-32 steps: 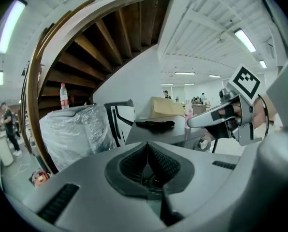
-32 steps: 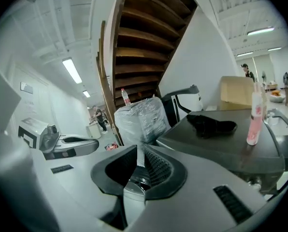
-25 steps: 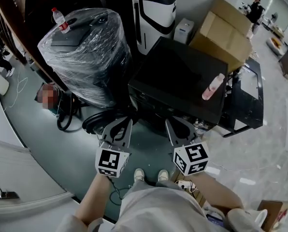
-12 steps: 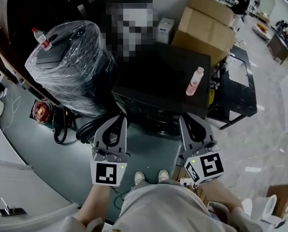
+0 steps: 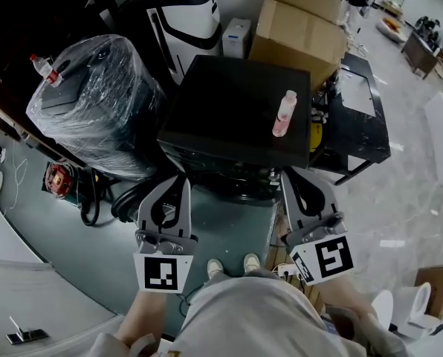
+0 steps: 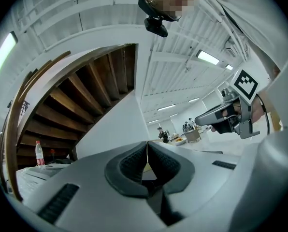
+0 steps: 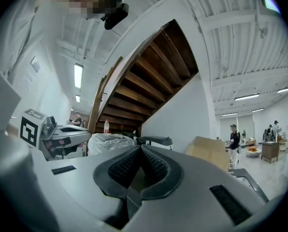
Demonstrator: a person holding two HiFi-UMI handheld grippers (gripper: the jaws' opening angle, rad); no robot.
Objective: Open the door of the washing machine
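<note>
Seen from above in the head view, the black washing machine (image 5: 229,110) stands just ahead of me, with a pink bottle (image 5: 284,114) upright on its lid. Only a strip of its front shows, and the door is hidden under the top edge. My left gripper (image 5: 180,178) points at the machine's front left corner, held level and shut with nothing in it (image 6: 147,143). By the front right corner, my right gripper (image 5: 288,172) has just closed the last bit on nothing and is shut (image 7: 141,147). Neither gripper touches the machine.
A plastic-wrapped black bundle (image 5: 95,103) with a bottle (image 5: 41,66) on it stands to the left. Behind the machine are a white-and-black appliance (image 5: 188,17) and cardboard boxes (image 5: 296,24). A low black cart (image 5: 363,129) sits at the right. Cables (image 5: 121,203) lie on the floor.
Both grippers have risen and come forward toward the machine's front, spreading a little apart. The right jaws have narrowed to shut. The head view has shifted, so the machine sits more centrally.
</note>
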